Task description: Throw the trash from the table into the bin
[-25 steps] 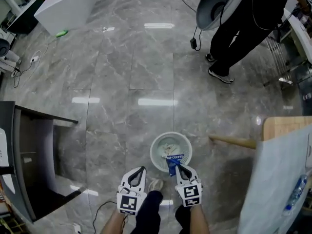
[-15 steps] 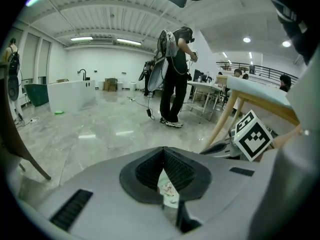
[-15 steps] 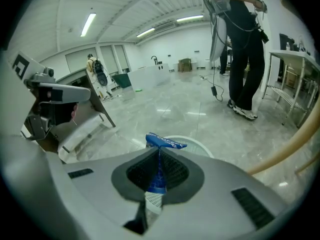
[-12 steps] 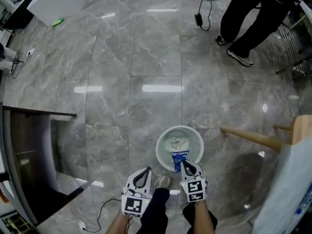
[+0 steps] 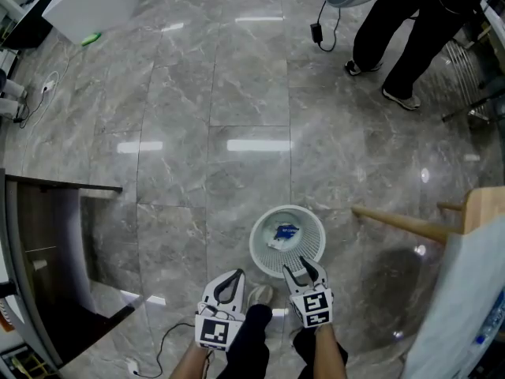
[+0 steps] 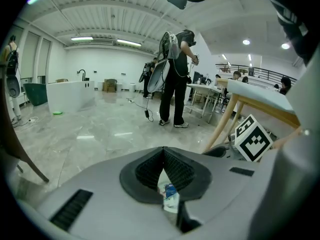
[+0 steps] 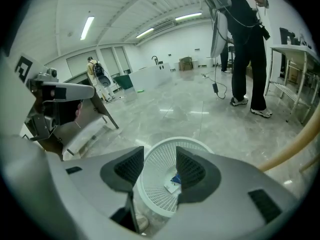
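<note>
Head view: a white mesh bin [image 5: 254,247] stands on a grey marble floor [image 5: 197,93], just ahead of the person's 2 grippers. A blue and white packet [image 5: 284,233] lies inside the bin, on its bottom; its print is too small to read. The right gripper [image 5: 301,268] hangs at the bin's near rim with its jaws spread and nothing between them. The left gripper [image 5: 233,275] is beside it, left of the bin, jaws pressed together. Each gripper carries a cube with a black and white square marker, a pattern with no letters. A wooden table leg [image 5: 398,223] slants in at the right, and a person in dark trousers [image 5: 410,30] stands at the top right.

Left gripper view: the 2 ribbed pads meet at their tips, holding nothing. A small white and blue patch [image 6: 170,196] shows through the gap below them; I cannot tell what it is. The right gripper's marker cube sits at the right edge.

Right gripper view: the jaws have just been opening and stand well apart, with nothing pinched between them. The bin fills the space between and below the pads. The packet [image 7: 174,181] lies down on the mesh, beside the right-hand pad in this view but apart from it. No writing on it can be read.
</note>
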`<action>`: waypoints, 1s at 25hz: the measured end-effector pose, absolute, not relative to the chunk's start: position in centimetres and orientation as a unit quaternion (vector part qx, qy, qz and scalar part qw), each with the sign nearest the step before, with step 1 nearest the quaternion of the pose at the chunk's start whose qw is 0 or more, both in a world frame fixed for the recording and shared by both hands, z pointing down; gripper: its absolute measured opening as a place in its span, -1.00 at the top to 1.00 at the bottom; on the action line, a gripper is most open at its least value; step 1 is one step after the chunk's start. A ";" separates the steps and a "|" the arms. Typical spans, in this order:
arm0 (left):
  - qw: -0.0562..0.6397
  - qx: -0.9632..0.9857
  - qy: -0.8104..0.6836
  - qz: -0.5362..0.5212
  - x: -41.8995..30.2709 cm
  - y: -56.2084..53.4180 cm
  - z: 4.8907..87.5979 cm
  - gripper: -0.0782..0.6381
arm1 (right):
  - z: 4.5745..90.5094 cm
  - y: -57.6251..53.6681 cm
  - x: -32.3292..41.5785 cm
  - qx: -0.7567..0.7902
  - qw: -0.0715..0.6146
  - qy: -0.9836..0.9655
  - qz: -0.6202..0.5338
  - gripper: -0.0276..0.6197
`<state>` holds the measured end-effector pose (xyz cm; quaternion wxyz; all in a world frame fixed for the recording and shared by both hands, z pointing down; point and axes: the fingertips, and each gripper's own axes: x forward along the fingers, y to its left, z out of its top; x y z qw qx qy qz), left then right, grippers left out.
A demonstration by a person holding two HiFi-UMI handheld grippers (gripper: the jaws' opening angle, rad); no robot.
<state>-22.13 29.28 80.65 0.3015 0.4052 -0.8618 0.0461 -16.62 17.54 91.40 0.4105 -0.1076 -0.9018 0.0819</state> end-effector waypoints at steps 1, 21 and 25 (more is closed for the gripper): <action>0.300 0.407 -0.861 0.048 -22.2 29.2 80.1 0.76 | 90.7 17.6 -16.6 -0.111 0.409 -0.902 0.079 0.27; 0.232 0.446 -0.862 0.056 -20.8 26.6 60.0 0.76 | 64.0 16.6 -17.7 -0.095 0.286 -0.953 0.042 0.87; 0.225 0.452 -0.862 0.054 -18.9 26.2 56.3 0.76 | 59.3 16.9 -16.3 -0.094 0.264 -0.959 0.028 0.89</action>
